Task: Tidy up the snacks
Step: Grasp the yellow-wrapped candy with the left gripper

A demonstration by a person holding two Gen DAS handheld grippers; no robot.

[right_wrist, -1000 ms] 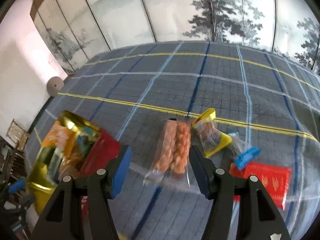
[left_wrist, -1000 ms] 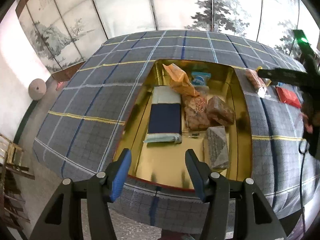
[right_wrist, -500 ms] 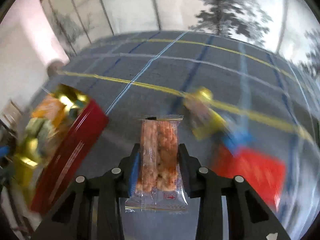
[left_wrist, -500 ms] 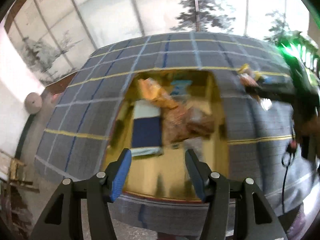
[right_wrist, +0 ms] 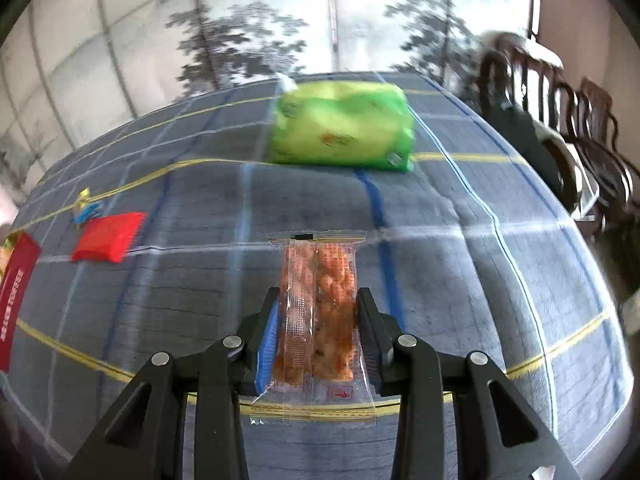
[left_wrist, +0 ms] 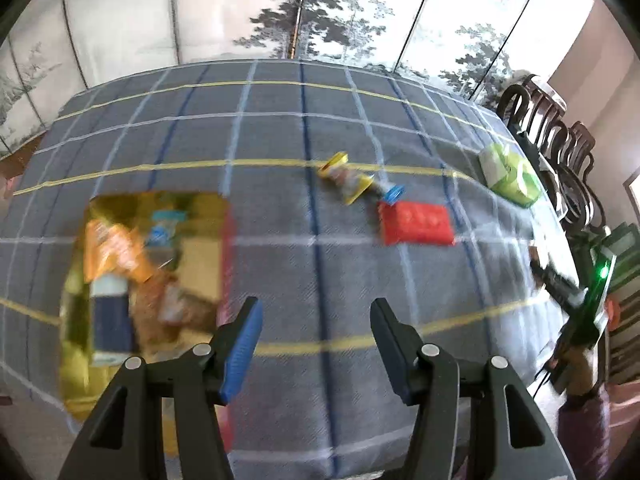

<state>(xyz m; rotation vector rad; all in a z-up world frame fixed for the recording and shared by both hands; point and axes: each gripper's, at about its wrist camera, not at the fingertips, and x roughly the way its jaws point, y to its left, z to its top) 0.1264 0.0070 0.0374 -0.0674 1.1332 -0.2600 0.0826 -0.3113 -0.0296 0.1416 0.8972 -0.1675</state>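
My right gripper point(right_wrist: 318, 336) is shut on a clear packet of orange fried snacks point(right_wrist: 318, 280), held above the checked tablecloth. Ahead of it lies a green snack bag point(right_wrist: 342, 132). A red packet point(right_wrist: 108, 236) and a small yellow-and-blue sweet point(right_wrist: 86, 208) lie far left. My left gripper point(left_wrist: 316, 340) stands open over bare cloth with nothing between its fingers. To its left is the gold tray point(left_wrist: 200, 248) holding several snacks, among them an orange bag point(left_wrist: 112, 252) and a navy box point(left_wrist: 112, 328). The yellow sweet point(left_wrist: 348, 178), red packet point(left_wrist: 416, 224) and green bag point(left_wrist: 510, 174) lie beyond.
The tray's red outer wall point(right_wrist: 16, 292) shows at the left edge of the right wrist view. Dark wooden chairs point(right_wrist: 560, 92) stand past the table's right side. A painted folding screen point(left_wrist: 320, 12) backs the table. A hand with the other gripper point(left_wrist: 580, 312) is at the far right.
My right gripper closed on the orange snack packet, lifted it and swung right toward the green bag. My left gripper swung right, so the tray slid from centre to the left.
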